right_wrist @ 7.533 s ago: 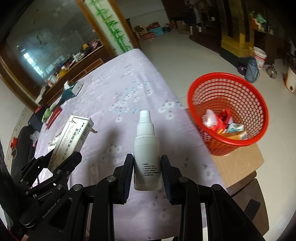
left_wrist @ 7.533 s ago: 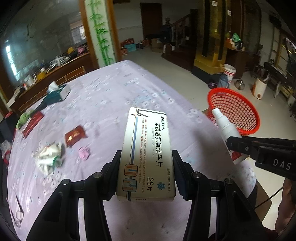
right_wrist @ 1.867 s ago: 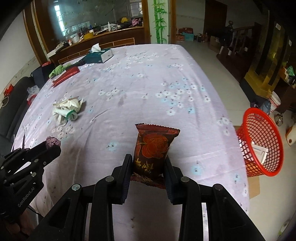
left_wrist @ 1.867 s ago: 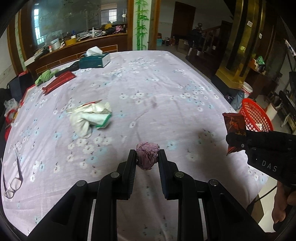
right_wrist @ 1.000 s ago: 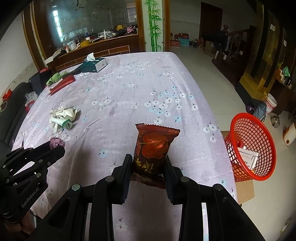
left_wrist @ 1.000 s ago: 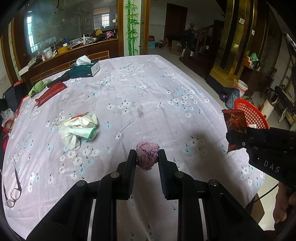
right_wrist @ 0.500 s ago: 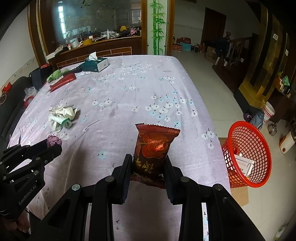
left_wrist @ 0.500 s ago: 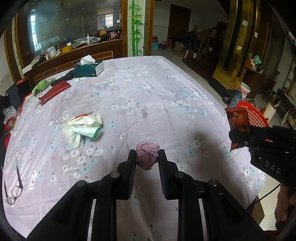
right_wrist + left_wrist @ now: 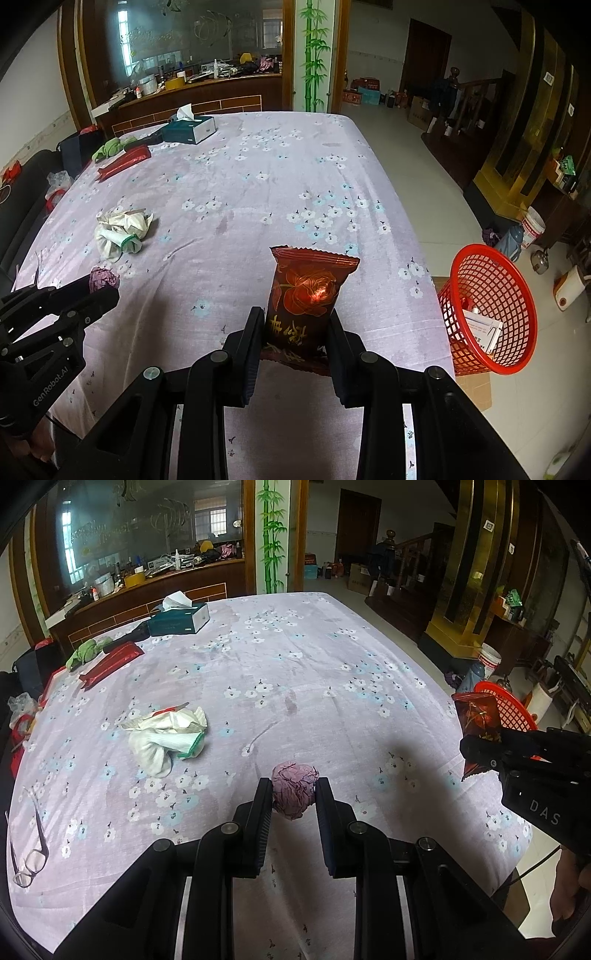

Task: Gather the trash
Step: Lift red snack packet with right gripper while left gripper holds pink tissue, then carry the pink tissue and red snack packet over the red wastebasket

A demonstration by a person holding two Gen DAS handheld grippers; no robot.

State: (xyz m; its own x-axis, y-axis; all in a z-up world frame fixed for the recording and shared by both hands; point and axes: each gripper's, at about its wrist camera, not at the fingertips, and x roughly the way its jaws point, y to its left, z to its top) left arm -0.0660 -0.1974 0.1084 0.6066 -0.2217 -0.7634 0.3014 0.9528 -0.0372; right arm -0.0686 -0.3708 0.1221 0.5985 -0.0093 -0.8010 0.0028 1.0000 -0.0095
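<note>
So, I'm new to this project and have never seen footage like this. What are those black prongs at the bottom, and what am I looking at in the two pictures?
There is no robot here. A person holds a handheld two-finger gripper in each hand, and each has a fisheye camera looking forward along its fingers. The black prongs are those fingers.

One picture is from the left gripper. It is clamped on a crumpled purple paper ball. The other is from the right gripper, clamped on a dark red snack packet. Each gripper also shows at the edge of the other's picture.

Below is a table with a lilac flowered cloth. On it lie a wad of white wrappers, a tissue box, a long red packet and a pair of glasses. A red mesh basket off the table's right edge already holds some trash.
</note>
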